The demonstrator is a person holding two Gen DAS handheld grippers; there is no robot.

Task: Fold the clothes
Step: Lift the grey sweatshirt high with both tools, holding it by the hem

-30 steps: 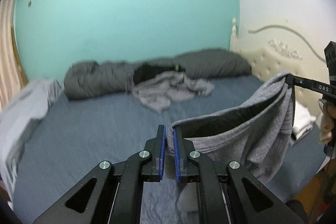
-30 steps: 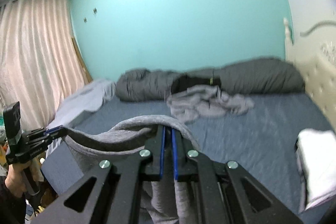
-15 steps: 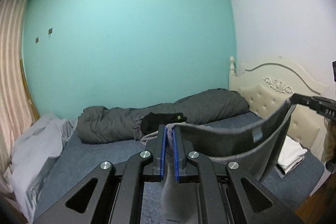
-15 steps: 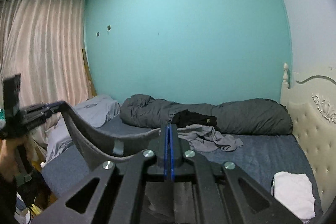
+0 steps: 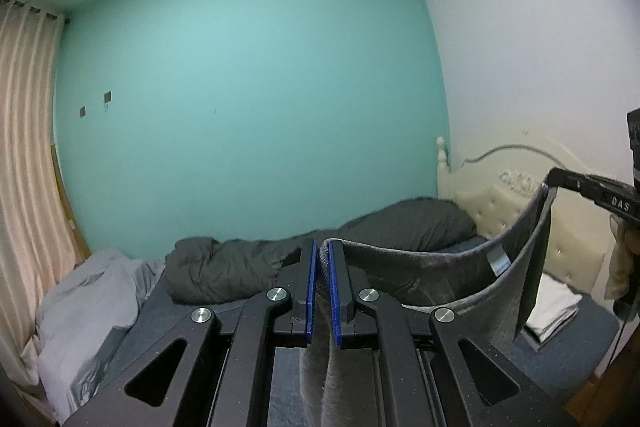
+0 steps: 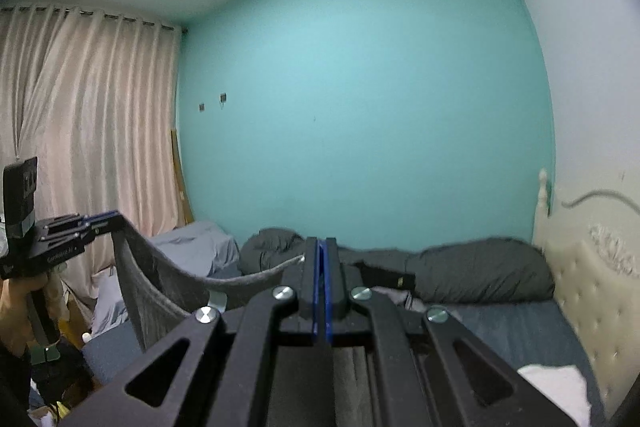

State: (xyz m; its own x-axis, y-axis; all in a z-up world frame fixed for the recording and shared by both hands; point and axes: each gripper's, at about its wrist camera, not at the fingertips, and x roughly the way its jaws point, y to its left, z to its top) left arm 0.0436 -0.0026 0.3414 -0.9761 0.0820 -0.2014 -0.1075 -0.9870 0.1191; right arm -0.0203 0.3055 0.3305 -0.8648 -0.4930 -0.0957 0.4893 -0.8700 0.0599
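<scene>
A grey garment [image 5: 440, 279] hangs in the air above the bed, stretched by its top edge between both grippers. In the left wrist view my left gripper [image 5: 320, 247] is shut on one corner, cloth bunched between the blue pads. The right gripper [image 5: 554, 183] holds the other corner at the far right, with a hand behind it. In the right wrist view my right gripper [image 6: 320, 243] is shut tight on the cloth. From there the garment [image 6: 160, 279] sags leftwards to the left gripper [image 6: 112, 217]. Its lower part hangs out of sight below the fingers.
The bed has a blue sheet [image 5: 560, 347], with a dark grey duvet [image 5: 240, 271] along the teal wall. A folded white item [image 6: 556, 387] lies near the cream headboard [image 6: 592, 287]. More loose clothes [image 6: 396, 297] lie mid-bed, light grey bedding [image 5: 80, 299] lies at the left, and a curtain [image 6: 80, 127] hangs behind.
Both grippers have risen and tilted up, lifting the grey garment off the bed. The cloth between them has gone from a slack drape to a taut span.
</scene>
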